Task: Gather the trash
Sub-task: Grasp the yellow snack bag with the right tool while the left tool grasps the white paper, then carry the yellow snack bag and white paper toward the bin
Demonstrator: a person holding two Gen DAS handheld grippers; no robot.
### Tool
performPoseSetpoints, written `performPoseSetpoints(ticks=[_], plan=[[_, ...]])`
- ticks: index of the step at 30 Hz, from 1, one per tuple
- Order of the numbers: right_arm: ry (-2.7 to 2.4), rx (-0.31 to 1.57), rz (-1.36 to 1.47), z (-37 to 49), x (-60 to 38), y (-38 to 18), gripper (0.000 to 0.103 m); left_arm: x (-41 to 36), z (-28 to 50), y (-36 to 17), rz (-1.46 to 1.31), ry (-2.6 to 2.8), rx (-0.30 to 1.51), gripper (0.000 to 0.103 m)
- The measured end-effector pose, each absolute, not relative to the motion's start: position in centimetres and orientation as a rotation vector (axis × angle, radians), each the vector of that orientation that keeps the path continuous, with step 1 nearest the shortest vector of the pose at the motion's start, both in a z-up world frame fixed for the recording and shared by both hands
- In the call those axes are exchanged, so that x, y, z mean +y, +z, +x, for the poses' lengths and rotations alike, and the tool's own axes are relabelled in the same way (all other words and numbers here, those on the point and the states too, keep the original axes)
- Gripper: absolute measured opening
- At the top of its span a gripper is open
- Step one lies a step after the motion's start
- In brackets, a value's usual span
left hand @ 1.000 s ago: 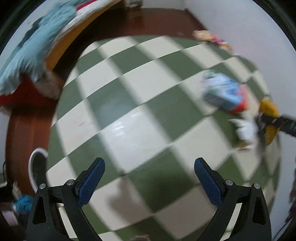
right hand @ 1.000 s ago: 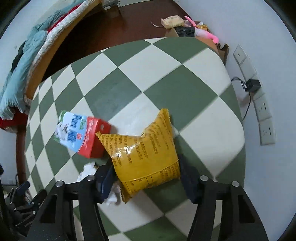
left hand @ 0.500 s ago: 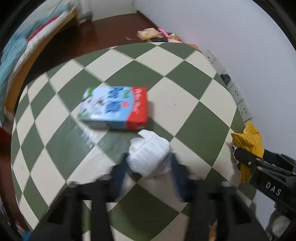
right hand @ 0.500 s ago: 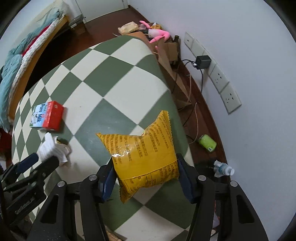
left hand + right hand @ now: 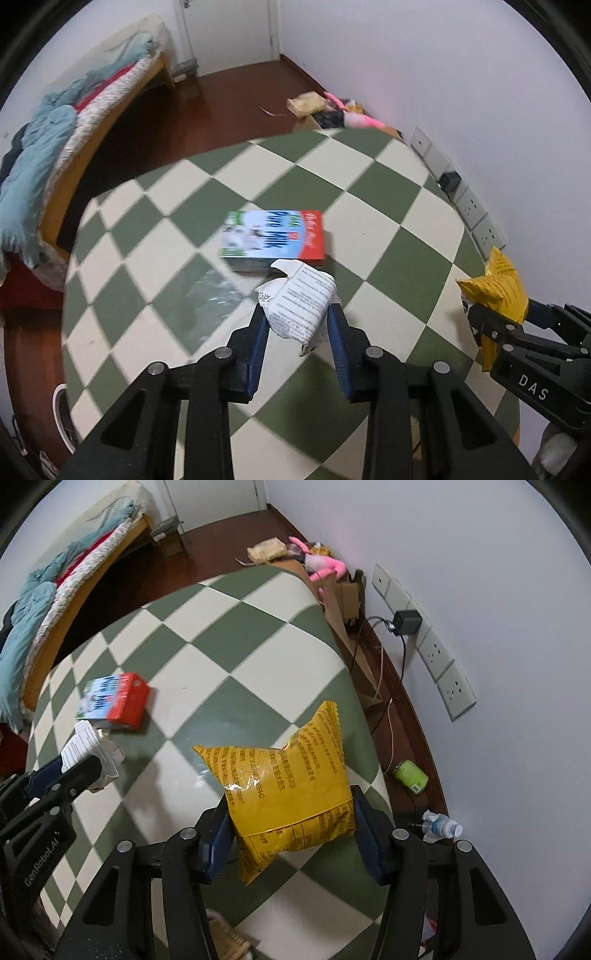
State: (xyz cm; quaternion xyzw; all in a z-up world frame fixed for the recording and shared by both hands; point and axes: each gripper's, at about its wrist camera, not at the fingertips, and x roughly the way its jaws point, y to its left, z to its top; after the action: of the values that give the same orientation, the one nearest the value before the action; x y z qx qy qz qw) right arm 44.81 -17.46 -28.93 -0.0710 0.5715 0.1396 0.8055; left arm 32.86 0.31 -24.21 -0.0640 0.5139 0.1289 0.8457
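Nearest the left wrist camera, the left gripper [image 5: 297, 325] has its blue-padded jaws closed partway on a crumpled white printed paper carton [image 5: 299, 299], pinching it by its lower half; the upper flaps stick out free above the pads. It looks light and already crushed, so I judge it will deform further under pressure and needs only a gentle squeeze low on its body.

Nearest the right wrist camera, the right gripper [image 5: 291, 834] clamps a puffy yellow foil snack bag [image 5: 288, 786] across its bottom seam region, jaws set wider than on the carton. The bag seems light, glossy and probably slippery; a hold across the sealed band looks safer than one on the inflated middle, which could pop or slide.

Just beyond the carton lies a flat blue, white and red milk box [image 5: 273, 236] on the green-and-cream chequered tabletop [image 5: 369, 206], apart from both grippers. It appears stiff and rectangular, and its short red end offers flat faces to grasp.

Right of the milk box, past the table edge on the brown floor, lie a green can [image 5: 410, 776] and a small clear plastic bottle [image 5: 441, 827] beneath the wall sockets [image 5: 436, 653]. Farthest from the milk box stand a bed with blue bedding [image 5: 40, 147] and a pink soft toy [image 5: 325, 566].
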Motion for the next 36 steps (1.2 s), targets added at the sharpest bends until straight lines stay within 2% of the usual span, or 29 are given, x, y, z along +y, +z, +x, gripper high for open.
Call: performPoseSetpoints(ticks=[13,23,30,36], plan=[[0.467,1.099,-0.154,36.4,-11.5,-20.8,0.058,6.0,22.6,-15.3,-0.179,0.390,0.933,0.029],[0.662,1.035,-0.165,27.9,-2.5,-14.7,0.058,14.5,11.2,-9.6,-0.249,0.513,0.832,0.029],[0.825,1.038,-0.190,20.7,7.3,-14.0,0.058,22.1,2.7,-9.1,-0.292,0.661,0.820,0.028],[0.963,1.092,-0.271,13.5,17.4,-16.9,0.058,28.3,-3.2,-12.4,-0.362,0.777,0.864,0.029]])
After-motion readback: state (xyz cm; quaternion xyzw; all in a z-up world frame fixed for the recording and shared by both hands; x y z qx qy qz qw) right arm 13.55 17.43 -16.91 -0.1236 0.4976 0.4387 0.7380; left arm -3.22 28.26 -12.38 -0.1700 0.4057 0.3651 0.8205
